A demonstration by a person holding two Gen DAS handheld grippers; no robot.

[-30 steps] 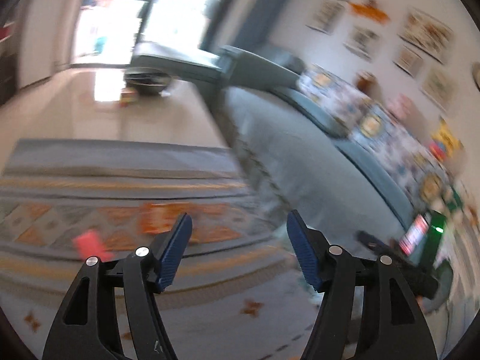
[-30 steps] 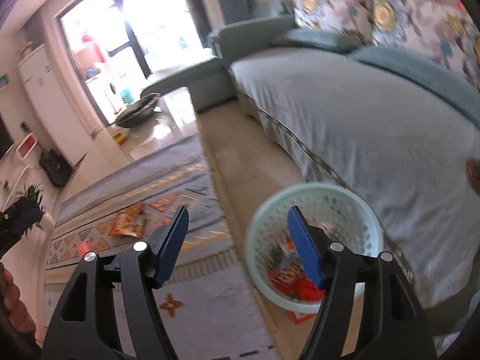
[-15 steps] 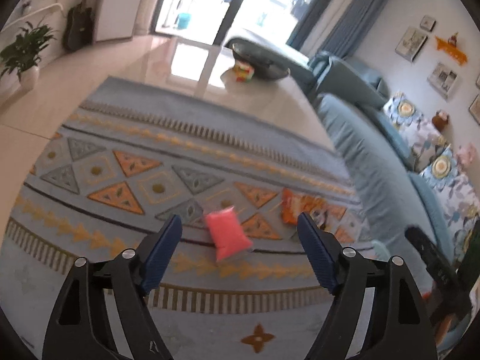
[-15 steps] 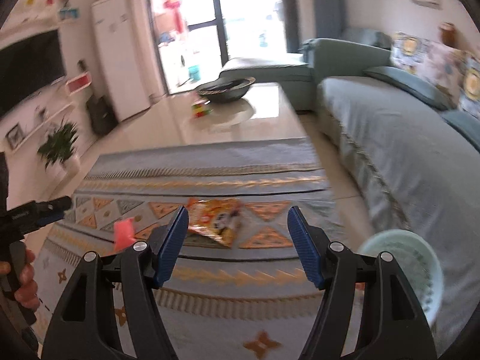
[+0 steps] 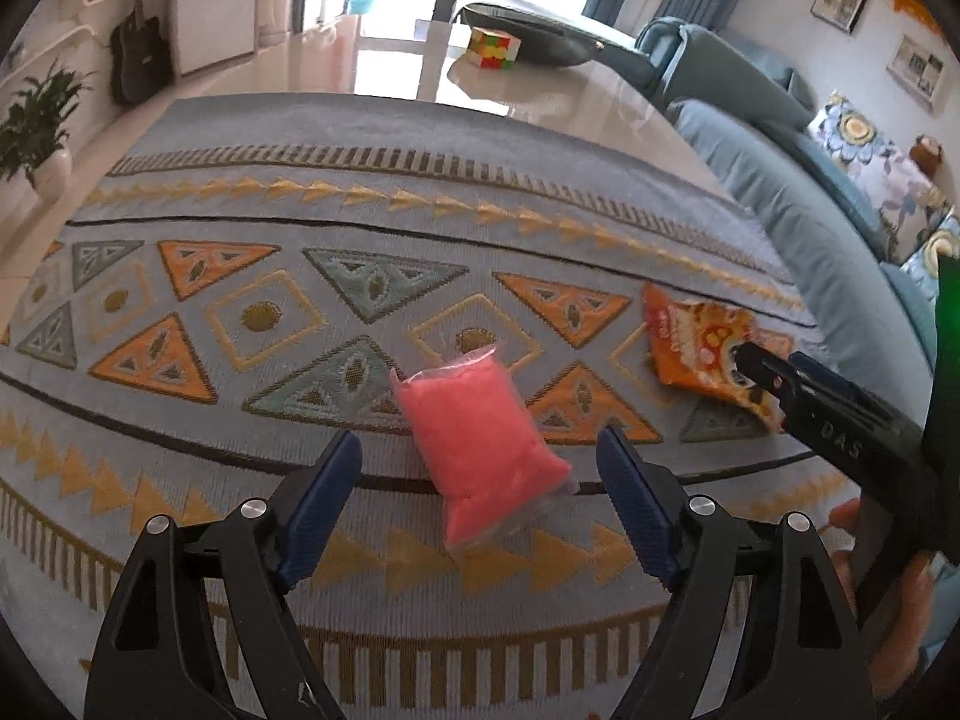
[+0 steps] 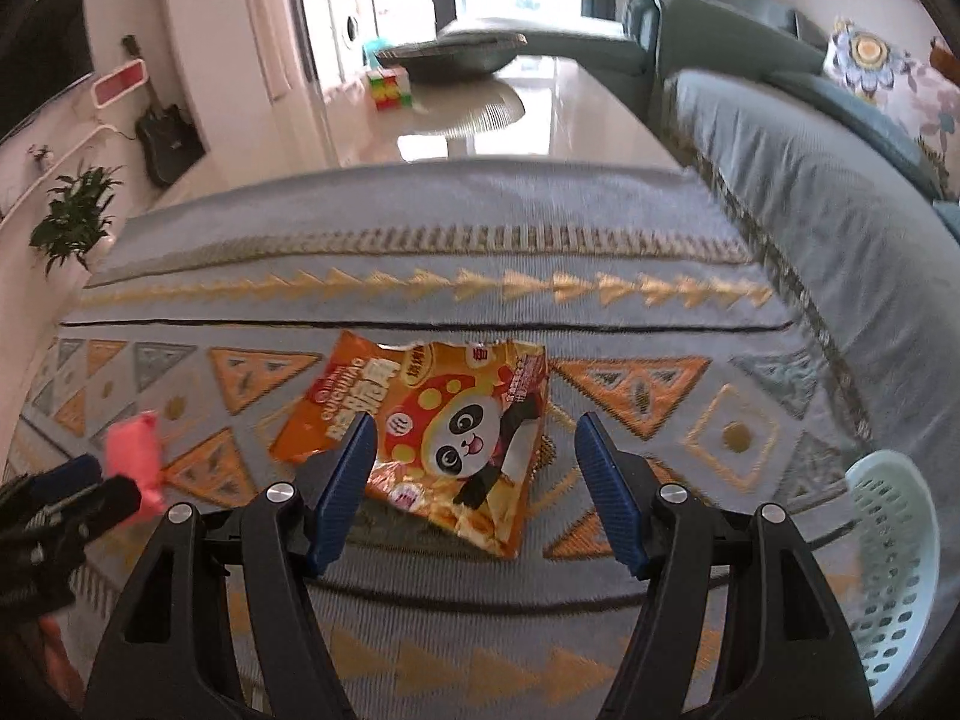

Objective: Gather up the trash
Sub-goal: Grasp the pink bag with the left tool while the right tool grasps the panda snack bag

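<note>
You are tilting both tongs steeply down toward the patterned rug (image 5: pixel 372 156). Your left tongs (image 5: pixel 480 501) are standing wide, and the pink packet (image 5: pixel 480 438) is lying flat on the rug between the two blue pads, a little ahead of their tips, touching neither. Your right tongs (image 6: pixel 474 483) are also standing wide, with nothing pinched; the orange panda snack bag (image 6: pixel 432 426) is lying on the rug just beyond them, its left part hidden behind the left pad.

In the left wrist view, the right tongs are reaching in from the right edge, their dark tip covering part of the snack bag, and your hand (image 5: pixel 900 618) is only partly showing at the frame's edge. In the right wrist view, the left tongs are cut off at the left edge, blurred, with the pink packet seemingly right at their tip; contact is hard to judge there. The pale green basket (image 6: pixel 894 564) is sitting to the right of the right tongs, half cut off, its contents not visible.
</note>
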